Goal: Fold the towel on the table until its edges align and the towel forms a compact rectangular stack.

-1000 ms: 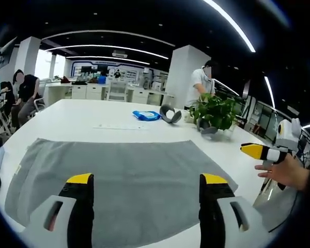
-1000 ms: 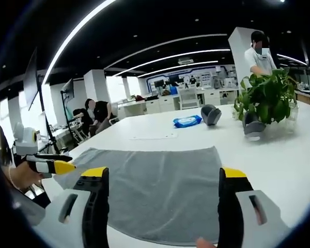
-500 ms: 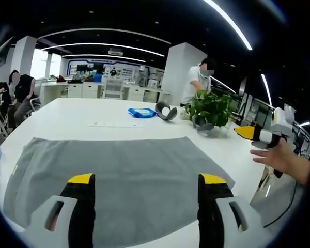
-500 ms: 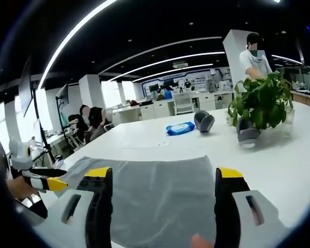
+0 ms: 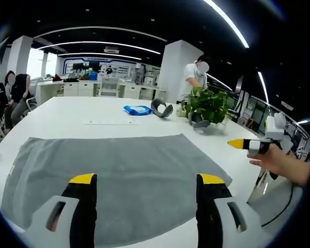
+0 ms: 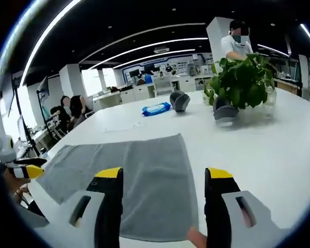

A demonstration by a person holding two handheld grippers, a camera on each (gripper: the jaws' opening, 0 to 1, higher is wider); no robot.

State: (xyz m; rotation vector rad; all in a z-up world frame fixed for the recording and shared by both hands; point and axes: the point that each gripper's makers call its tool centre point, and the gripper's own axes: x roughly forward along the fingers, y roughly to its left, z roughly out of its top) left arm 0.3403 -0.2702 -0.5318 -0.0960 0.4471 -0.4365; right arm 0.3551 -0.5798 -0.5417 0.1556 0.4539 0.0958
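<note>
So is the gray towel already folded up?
No, the gray towel lies spread out flat in one layer on the white table, with both open grippers above its near edge.

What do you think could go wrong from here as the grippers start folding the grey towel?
The towel lies flat, near edge close to the table edge; a careless pull might drag it off. Both grippers are open above it, the left gripper and the right gripper, so uneven pinches could misalign edges. The potted plant sits nearby.

Plain grey terry towel on white counter; far, blue flat packet, green leafy plant.
</note>
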